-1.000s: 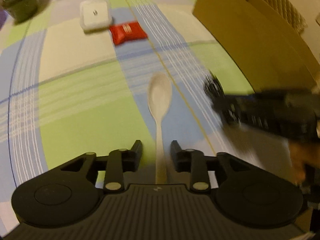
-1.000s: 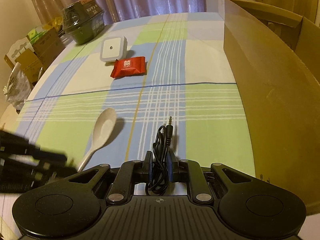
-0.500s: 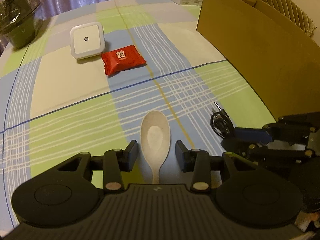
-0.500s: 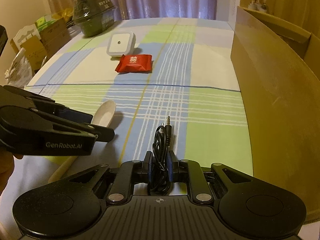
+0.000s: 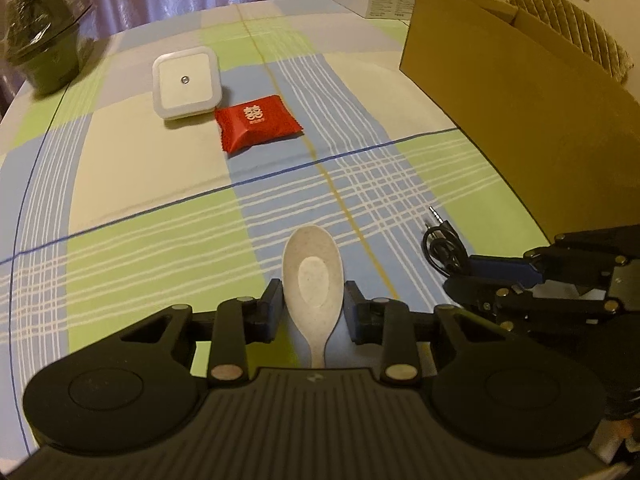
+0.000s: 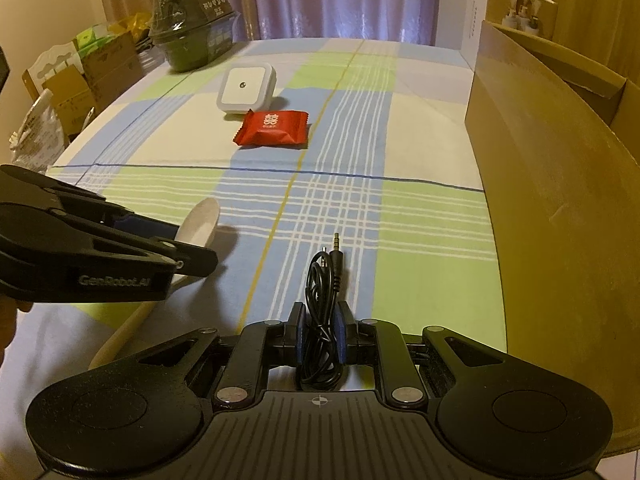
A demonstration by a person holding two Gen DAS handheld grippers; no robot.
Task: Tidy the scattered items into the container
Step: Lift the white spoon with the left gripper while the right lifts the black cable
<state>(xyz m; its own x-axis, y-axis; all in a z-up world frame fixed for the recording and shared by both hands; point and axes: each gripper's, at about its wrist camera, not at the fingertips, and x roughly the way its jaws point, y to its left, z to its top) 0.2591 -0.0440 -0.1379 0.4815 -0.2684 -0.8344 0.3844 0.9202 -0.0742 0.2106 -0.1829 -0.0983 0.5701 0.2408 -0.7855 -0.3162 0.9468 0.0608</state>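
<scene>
Plaid worktop [image 5: 152, 208]: right gripper [image 6: 319, 334] clamps the cable [image 6: 320, 280]; left gripper [image 5: 312, 308], fingers apart, straddles the spoon [image 5: 313, 276]; closing comes next.

Dim warm light, sharp, fisheye-warped edges.

We see open plaid tablecloth [image 6: 420, 216] between us and the tall brown cardboard box wall [image 6: 560, 216] blocking our right, red foil packet [image 6: 274, 128] and white square night light [image 6: 246, 88] ahead, left gripper [image 6: 192, 256] crowding near left
</scene>
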